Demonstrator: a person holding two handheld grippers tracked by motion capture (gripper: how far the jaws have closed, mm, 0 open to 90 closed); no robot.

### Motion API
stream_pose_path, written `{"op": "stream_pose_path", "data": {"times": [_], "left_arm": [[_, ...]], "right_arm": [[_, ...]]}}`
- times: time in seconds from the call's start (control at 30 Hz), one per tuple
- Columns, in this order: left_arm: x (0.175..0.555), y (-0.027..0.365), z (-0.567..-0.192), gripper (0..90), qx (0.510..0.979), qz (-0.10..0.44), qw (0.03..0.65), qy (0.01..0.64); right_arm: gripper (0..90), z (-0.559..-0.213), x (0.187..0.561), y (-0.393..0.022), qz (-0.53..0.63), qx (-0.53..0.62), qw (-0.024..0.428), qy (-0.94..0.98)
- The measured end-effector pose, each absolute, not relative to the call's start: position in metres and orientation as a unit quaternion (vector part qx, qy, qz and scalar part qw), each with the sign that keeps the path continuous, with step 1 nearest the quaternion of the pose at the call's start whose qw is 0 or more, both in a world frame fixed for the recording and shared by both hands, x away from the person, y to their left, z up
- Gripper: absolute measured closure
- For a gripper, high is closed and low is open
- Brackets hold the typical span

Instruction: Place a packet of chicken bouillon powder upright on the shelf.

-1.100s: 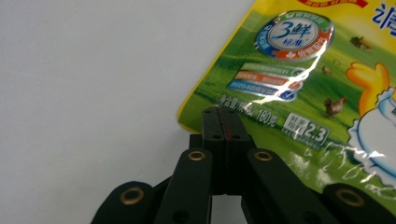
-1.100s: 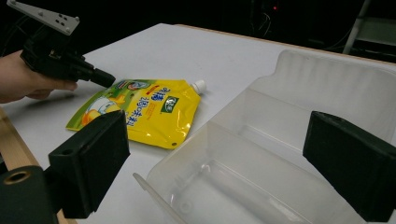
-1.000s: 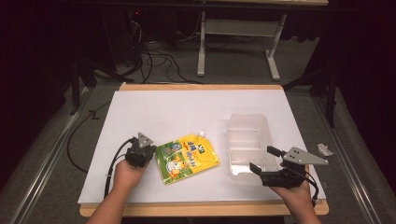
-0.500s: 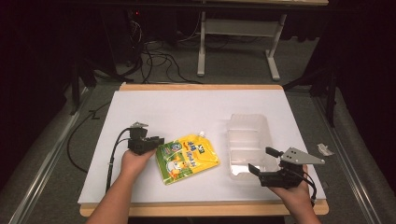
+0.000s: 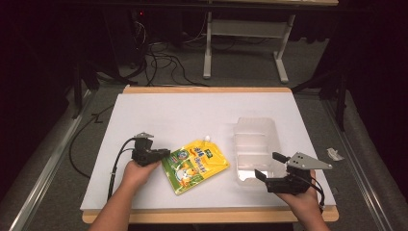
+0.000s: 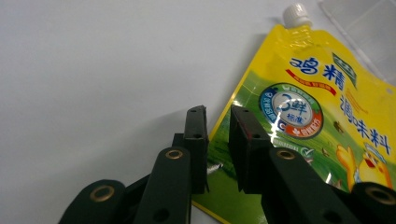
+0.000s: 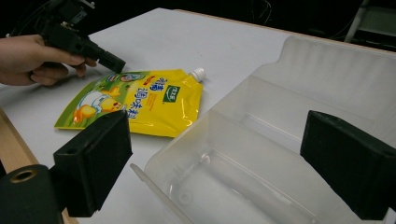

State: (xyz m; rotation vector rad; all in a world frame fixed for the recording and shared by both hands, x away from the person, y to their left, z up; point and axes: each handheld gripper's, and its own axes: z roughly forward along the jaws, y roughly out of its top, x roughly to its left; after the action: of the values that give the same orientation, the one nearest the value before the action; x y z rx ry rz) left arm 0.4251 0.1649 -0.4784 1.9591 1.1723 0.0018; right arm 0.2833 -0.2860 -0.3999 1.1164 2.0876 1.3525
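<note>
The left gripper (image 5: 162, 154) sat at the pouch's (image 5: 195, 163) nine-o'clock edge, its jaws drawn nearly together with a narrow gap, straddling that edge; whether they pinched it could not be told. The right gripper (image 5: 269, 166) stood spread wide at the five-o'clock corner of the clear bin (image 5: 255, 144), touching nothing. The bin held nothing. The pouch lay flat on the table (image 5: 192, 110), just beside the bin at its nine o'clock.
</note>
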Motion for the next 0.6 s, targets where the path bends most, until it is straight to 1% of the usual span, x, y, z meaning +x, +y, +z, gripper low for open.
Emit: {"op": "stream_pose_path", "data": {"times": [0.27, 0.3, 0.33, 0.5, 0.6], "left_arm": [[0.391, 0.154, -0.48, 80.1, 0.793, 0.012, 0.412, 0.449], [0.385, 0.151, -0.479, 87.4, 0.793, 0.016, 0.415, 0.445], [0.379, 0.148, -0.477, 90.0, 0.797, 0.033, 0.413, 0.44], [0.356, 0.136, -0.47, 90.0, 0.814, 0.085, 0.402, 0.41], [0.358, 0.139, -0.467, 90.0, 0.808, 0.141, 0.392, 0.416]], "right_arm": [[9.4, -0.398, 0.281, -0.283, 0.488, 0.396, 0.205, 0.75], [9.4, -0.398, 0.281, -0.283, 0.488, 0.397, 0.205, 0.75], [9.4, -0.398, 0.281, -0.283, 0.487, 0.396, 0.206, 0.751], [9.6, -0.399, 0.282, -0.282, 0.488, 0.397, 0.203, 0.751], [9.7, -0.399, 0.281, -0.281, 0.487, 0.394, 0.204, 0.752]]}}
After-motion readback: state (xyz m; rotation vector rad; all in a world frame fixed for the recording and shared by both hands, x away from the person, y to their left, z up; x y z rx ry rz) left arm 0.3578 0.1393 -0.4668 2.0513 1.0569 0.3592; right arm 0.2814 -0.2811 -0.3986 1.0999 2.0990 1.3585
